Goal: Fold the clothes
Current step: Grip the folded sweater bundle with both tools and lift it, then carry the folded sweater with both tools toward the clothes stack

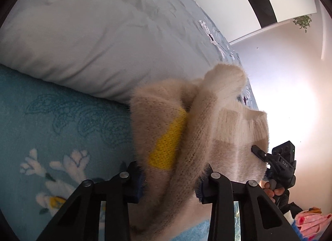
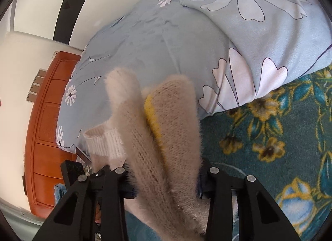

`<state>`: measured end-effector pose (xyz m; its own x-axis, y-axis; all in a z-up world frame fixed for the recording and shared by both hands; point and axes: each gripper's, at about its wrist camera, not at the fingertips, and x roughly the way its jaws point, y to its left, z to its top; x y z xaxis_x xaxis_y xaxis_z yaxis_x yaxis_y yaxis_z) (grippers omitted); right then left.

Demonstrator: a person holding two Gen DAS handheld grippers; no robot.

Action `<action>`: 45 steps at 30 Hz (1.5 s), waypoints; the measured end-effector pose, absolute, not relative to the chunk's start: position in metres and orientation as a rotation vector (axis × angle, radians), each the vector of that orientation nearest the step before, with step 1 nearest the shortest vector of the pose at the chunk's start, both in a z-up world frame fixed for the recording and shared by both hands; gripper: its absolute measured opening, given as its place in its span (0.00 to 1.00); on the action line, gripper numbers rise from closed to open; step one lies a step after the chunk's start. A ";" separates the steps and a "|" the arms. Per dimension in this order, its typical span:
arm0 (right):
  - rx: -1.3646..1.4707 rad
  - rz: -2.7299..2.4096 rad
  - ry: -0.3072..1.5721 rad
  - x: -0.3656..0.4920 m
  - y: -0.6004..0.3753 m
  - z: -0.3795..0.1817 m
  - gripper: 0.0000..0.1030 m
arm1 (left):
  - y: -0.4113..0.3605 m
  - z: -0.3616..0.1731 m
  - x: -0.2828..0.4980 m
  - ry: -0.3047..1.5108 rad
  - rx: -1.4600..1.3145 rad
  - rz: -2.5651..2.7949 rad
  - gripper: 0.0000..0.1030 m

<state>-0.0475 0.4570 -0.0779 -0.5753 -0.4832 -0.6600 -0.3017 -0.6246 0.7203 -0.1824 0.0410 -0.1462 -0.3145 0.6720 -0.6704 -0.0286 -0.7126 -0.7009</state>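
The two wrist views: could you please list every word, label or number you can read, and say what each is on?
"DAS": in pale letters on the black body of the right gripper, seen in the left wrist view.
The mark on the other black gripper's body in the right wrist view is too faint to read.
The fuzzy beige sweater and the flowered bedding show no text.

The left gripper (image 1: 169, 180) points forward with its 2 black fingers set apart, and knitted fabric fills the gap between them, so it is clamped on cloth. The right gripper (image 2: 166, 178) is posed the same way, its 2 fingers pressed against a thick bunch of the same knit. In the left wrist view, the person's fingers (image 1: 271, 189) wrap the right gripper's handle.
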 end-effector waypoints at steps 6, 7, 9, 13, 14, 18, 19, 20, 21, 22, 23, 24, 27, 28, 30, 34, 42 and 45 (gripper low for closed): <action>1.389 -2.355 -1.314 -0.007 0.448 -0.048 0.38 | 0.037 -0.111 -0.142 -0.769 -1.470 2.041 0.37; 1.389 -2.356 -1.313 0.002 0.447 -0.042 0.38 | 0.036 -0.104 -0.135 -0.759 -1.466 2.038 0.37; 1.373 -2.362 -1.319 0.017 0.443 -0.029 0.38 | 0.034 -0.088 -0.121 -0.741 -1.454 2.032 0.36; 1.315 -2.390 -1.315 0.036 0.432 0.005 0.38 | 0.025 -0.053 -0.095 -0.741 -1.427 2.031 0.36; 1.299 -2.398 -1.307 0.039 0.430 0.015 0.38 | 0.022 -0.044 -0.089 -0.736 -1.415 2.036 0.36; 1.229 -2.431 -1.256 0.050 0.420 0.053 0.38 | 0.012 -0.003 -0.074 -0.720 -1.347 2.064 0.36; 1.206 -2.437 -1.247 0.051 0.416 0.063 0.38 | 0.011 0.007 -0.074 -0.718 -1.329 2.070 0.36; 1.183 -2.442 -1.238 0.052 0.412 0.072 0.38 | 0.010 0.018 -0.074 -0.717 -1.310 2.076 0.36; 1.159 -2.447 -1.229 0.053 0.408 0.082 0.38 | 0.004 0.029 -0.071 -0.717 -1.289 2.084 0.36; 1.135 -2.450 -1.219 0.053 0.403 0.091 0.38 | -0.002 0.041 -0.069 -0.717 -1.268 2.094 0.36; 1.114 -2.451 -1.204 0.052 0.397 0.100 0.38 | -0.007 0.053 -0.068 -0.717 -1.248 2.105 0.36; 1.096 -2.450 -1.187 0.050 0.390 0.109 0.38 | -0.012 0.064 -0.068 -0.717 -1.228 2.116 0.36; 1.046 -2.433 -1.137 0.037 0.365 0.136 0.38 | -0.040 0.103 -0.064 -0.725 -1.173 2.160 0.36; 1.029 -2.425 -1.120 0.032 0.356 0.144 0.38 | -0.056 0.113 -0.061 -0.724 -1.156 2.183 0.36; 0.999 -2.392 -1.092 0.018 0.335 0.155 0.38 | -0.087 0.134 -0.054 -0.723 -1.122 2.231 0.36; 0.954 -2.303 -1.025 -0.013 0.277 0.182 0.38 | -0.153 0.172 -0.041 -0.720 -1.056 2.327 0.36; 0.951 -2.074 -0.965 -0.081 0.134 0.184 0.38 | -0.300 0.195 -0.002 -0.784 -1.047 2.529 0.36; 0.996 -1.978 -0.933 -0.098 0.078 0.173 0.38 | -0.350 0.191 0.018 -0.809 -1.095 2.601 0.36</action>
<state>-0.0978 0.0783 0.1726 -0.4407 -0.8339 -0.3323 0.2739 -0.4775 0.8349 0.0182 -0.3503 0.1913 -0.7036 0.3842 -0.5978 0.0225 -0.8288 -0.5591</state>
